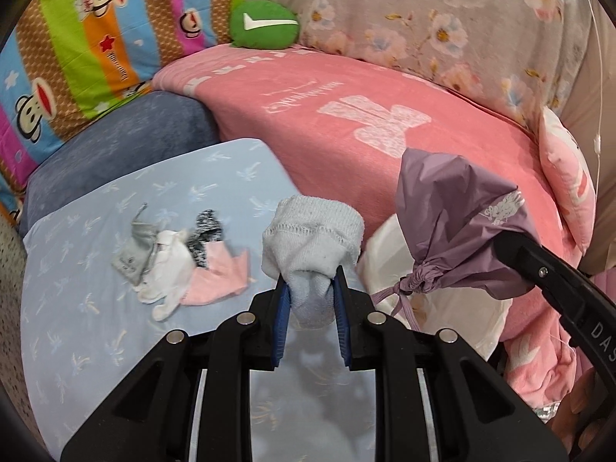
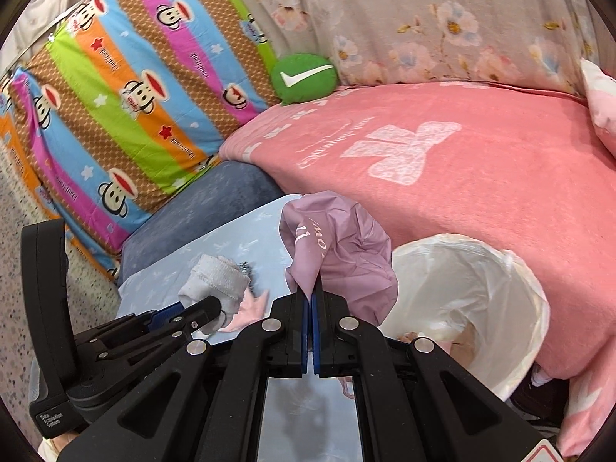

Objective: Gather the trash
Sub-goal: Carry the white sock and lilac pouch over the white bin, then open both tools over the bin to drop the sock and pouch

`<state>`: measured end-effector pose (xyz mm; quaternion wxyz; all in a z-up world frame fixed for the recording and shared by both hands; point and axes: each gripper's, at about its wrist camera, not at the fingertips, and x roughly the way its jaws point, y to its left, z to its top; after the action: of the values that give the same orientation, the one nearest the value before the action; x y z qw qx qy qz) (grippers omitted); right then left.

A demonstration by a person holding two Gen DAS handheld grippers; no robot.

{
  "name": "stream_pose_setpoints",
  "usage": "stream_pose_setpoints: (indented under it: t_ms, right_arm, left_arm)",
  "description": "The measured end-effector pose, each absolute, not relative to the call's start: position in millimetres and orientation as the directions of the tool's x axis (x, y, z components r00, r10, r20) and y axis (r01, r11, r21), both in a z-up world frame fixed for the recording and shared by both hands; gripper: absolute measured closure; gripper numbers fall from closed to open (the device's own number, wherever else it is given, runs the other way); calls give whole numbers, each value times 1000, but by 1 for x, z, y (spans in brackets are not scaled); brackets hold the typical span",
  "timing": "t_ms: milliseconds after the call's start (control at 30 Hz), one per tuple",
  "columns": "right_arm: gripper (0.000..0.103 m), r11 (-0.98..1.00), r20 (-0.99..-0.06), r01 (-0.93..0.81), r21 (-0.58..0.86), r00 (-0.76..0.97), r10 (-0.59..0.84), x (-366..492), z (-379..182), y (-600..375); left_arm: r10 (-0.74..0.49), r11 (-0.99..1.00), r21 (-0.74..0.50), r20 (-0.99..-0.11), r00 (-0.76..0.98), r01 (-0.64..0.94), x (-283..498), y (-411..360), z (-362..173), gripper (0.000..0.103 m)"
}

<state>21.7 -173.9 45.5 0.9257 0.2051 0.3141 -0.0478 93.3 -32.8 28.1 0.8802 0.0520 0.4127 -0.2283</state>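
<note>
My left gripper pinches a rolled pale-blue sock between its blue pads, which press in on the sock's narrow lower end. The sock's long axis runs along the line of the fingers, up and away from me, with the ribbed, thicker end pointing away and bulging past the fingertips. It hangs above the light-blue patterned sheet, clear of the surface.

On that sheet, to the left of the sock, lies a small heap of scraps: grey, white, speckled black and pink cloth pieces touching one another.

My right gripper has its jaws pressed together on a fold of a purple drawstring bag. The bag billows up and away from the fingertips; in the left wrist view its gathered neck and cord point down and to the left.

A white-lined bin stands just right of the bag, against the pink blanket. A green cushion with a white tick sits at the blanket's far edge, beside the striped monkey-print cloth.
</note>
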Motion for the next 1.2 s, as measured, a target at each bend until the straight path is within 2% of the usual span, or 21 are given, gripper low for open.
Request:
stream_pose_setpoints:
  t_ms: [733, 867, 933, 1000, 1033, 1133, 1167, 1200]
  right_arm:
    - [102, 844, -628, 379, 379, 776, -66, -8, 20, -258]
    - [101, 840, -632, 388, 378, 772, -72, -8, 18, -262]
    - [101, 840, -633, 388, 378, 771, -71, -7, 18, -263]
    - [99, 842, -635, 386, 376, 769, -69, -7, 18, -263]
    - [95, 843, -635, 385, 375, 770, -69, -7, 18, -263]
    - [92, 840, -632, 394, 373, 771, -81, -7, 18, -262]
    - [89, 838, -630, 394, 377, 773, -79, -7, 18, -262]
    - [83, 837, -629, 395, 379, 773, -81, -6, 18, -263]
  left_arm:
    - [-410, 792, -68, -795, 447, 606, 75, -136, 14, 81]
    - [-420, 781, -73, -796, 436, 620, 73, -144, 15, 77]
    - [-421, 784, -75, -794, 439, 617, 73, -146, 15, 71]
    - [-421, 787, -74, -790, 446, 612, 73, -146, 16, 54]
    - [-422, 790, -72, -785, 454, 609, 73, -146, 17, 51]
    - [-419, 793, -59, -777, 471, 607, 72, -145, 18, 45]
    - [-415, 795, -56, -776, 474, 604, 72, -145, 18, 44]
    - [-412, 797, -54, -777, 477, 601, 73, -144, 17, 44]
